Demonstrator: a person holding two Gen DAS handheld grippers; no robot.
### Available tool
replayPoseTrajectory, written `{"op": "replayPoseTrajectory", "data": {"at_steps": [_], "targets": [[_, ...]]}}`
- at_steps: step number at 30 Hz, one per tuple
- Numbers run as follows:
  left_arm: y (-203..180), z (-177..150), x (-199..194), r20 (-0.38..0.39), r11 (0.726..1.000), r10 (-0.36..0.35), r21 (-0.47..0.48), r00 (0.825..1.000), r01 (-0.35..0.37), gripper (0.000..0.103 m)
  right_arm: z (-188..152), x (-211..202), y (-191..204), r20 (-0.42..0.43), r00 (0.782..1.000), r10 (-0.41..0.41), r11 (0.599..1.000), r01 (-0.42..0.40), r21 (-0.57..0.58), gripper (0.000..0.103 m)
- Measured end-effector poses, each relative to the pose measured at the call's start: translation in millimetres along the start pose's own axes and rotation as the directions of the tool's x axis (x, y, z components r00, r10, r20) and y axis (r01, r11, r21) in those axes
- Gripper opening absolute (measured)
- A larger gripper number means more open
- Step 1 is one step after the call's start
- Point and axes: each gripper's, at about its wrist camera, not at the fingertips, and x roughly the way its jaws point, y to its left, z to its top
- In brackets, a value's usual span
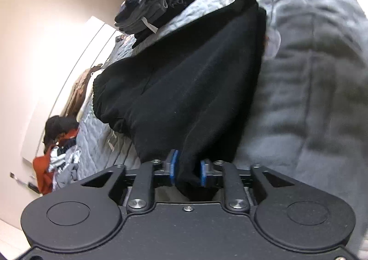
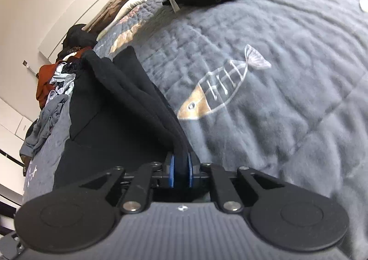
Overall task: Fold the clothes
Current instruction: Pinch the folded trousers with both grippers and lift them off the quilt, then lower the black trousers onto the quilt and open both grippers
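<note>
I have the black garment (image 1: 184,89) strung between both tongs, long axis tong to tong: left gripper (image 1: 187,171) pinching one bunched end, right gripper (image 2: 181,172) the other, above the grey quilt (image 2: 287,98).

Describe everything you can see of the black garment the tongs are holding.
The black garment looks like soft, matte knit, with a gathered ribbed edge at one side. It hangs stretched in folds between the left tongs and the right tongs, fabric between both sets of blue pads, over a grey quilt.
</note>
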Motion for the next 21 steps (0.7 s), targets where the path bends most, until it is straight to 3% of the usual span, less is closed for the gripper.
{"op": "replayPoseTrajectory", "data": {"at_steps": [3,6,10,15,19,21], "targets": [[18.6,-0.9,-16.2,0.023,0.987,-0.106,-0.122,0.994,0.108,0.033,9.1,-19.5,2.3,0.058,0.998,-0.014,0.999,0.016,-0.033,0.024],[49.1,-5.5,-27.5,0.12,0.923,-0.179,-0.324,0.976,0.209,0.04,20.9,-32.8,0.0,0.1,0.995,0.019,0.999,-0.016,-0.035,0.035],[80.7,-14.8,-20.7,0.178,0.823,-0.088,-0.54,0.98,0.173,0.044,31.0,-34.9,20.8,0.121,0.989,0.089,0.991,-0.076,-0.111,0.041],[99.4,-24.3,-9.4,0.175,0.714,0.002,-0.69,0.985,0.121,0.045,57.4,-7.1,79.9,0.068,0.978,0.198,0.938,-0.168,-0.302,0.05],[109.0,-27.5,-6.1,0.178,0.673,0.04,-0.732,0.983,0.105,0.045,92.4,39.1,140.2,0.015,0.976,0.218,0.857,-0.184,-0.481,0.053],[110.3,-27.6,-2.0,0.17,0.672,0.043,-0.734,0.984,0.097,0.045,111.7,64.5,164.6,-0.004,0.973,0.233,0.839,-0.203,-0.506,0.054]]}}
